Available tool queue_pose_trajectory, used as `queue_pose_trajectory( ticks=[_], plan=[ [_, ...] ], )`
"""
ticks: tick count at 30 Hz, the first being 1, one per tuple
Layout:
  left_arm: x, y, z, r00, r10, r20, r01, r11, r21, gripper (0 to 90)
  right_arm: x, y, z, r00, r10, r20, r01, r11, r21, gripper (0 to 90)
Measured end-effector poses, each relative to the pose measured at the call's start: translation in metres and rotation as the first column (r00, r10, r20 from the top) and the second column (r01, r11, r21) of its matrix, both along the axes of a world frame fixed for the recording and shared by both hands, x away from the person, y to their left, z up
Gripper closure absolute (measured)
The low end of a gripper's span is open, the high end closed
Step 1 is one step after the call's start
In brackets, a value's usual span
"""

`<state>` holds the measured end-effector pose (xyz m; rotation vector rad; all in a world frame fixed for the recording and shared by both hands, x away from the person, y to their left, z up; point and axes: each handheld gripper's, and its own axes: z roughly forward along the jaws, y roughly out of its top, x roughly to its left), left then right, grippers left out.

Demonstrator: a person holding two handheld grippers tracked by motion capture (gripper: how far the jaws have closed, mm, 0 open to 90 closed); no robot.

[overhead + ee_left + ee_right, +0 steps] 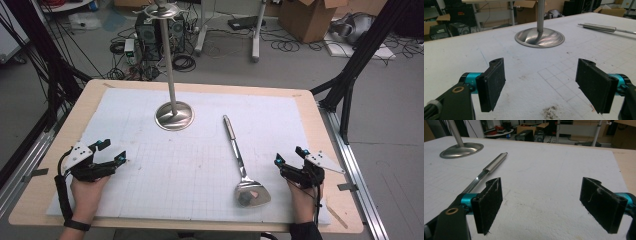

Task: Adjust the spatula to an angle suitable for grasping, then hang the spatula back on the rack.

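Left tongs [112,154]: jaws spread wide with nothing between them, resting low at about 8 o'clock on the counter; the left gripper view looks past its pads [491,83] toward the stand.
Right tongs [289,159]: jaws likewise spread wide and empty, at about 4 o'clock; the right gripper view shows bare mat between the pads [487,203].
Counter [60,150]: light wooden top, its rim showing around the mat.
Mat [165,170]: white, faintly gridded sheet that covers most of the counter; some dark specks near the left tongs.
Stand [173,116]: round steel base with an upright pole, just past the centre toward 12 o'clock.
Spatula [240,160]: steel, lying flat to the right of centre, handle pointing to 11 o'clock, blade near the front edge at about 5 o'clock, just beside the right tongs and apart from them.
Hands: left hand [87,187] and right hand [302,195] hold the tools from the 6 o'clock side.
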<state>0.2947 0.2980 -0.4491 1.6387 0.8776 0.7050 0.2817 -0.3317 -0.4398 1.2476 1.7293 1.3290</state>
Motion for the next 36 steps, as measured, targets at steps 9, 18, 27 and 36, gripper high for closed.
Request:
queue_pose_trajectory(
  ticks=[9, 18, 27, 36],
  plan=[
    [0.0, 0.0, 0.0, 1.0, 0.0, -0.003, 0.0, 1.0, 0.003, 24.2, -0.001, 0.001, 0.001, 1.0, 0.003, 0.006, -0.003, 1.0, -0.002, 18.0],
    [0.0, 0.0, 0.0, 1.0, 0.0, -0.004, 0.0, 1.0, 0.007, 24.3, -0.003, 0.002, 0.005, 0.9998, 0.007, 0.018, -0.007, 1.0, 0.004, 17.8],
    [0.0, 0.0, 0.0, 1.0, 0.003, -0.004, -0.003, 1.0, 0.006, 24.5, -0.006, 0.011, 0.016, 0.9993, 0.037, 0.004, -0.037, 0.999, 0.026, 16.6],
    [0.001, -0.001, 0.0, 1.0, 0.002, -0.004, -0.002, 0.9999, 0.011, 24.7, -0.001, 0.047, 0.04, 0.9943, 0.106, -0.011, -0.106, 0.9942, -0.019, 16.4]
  ],
)
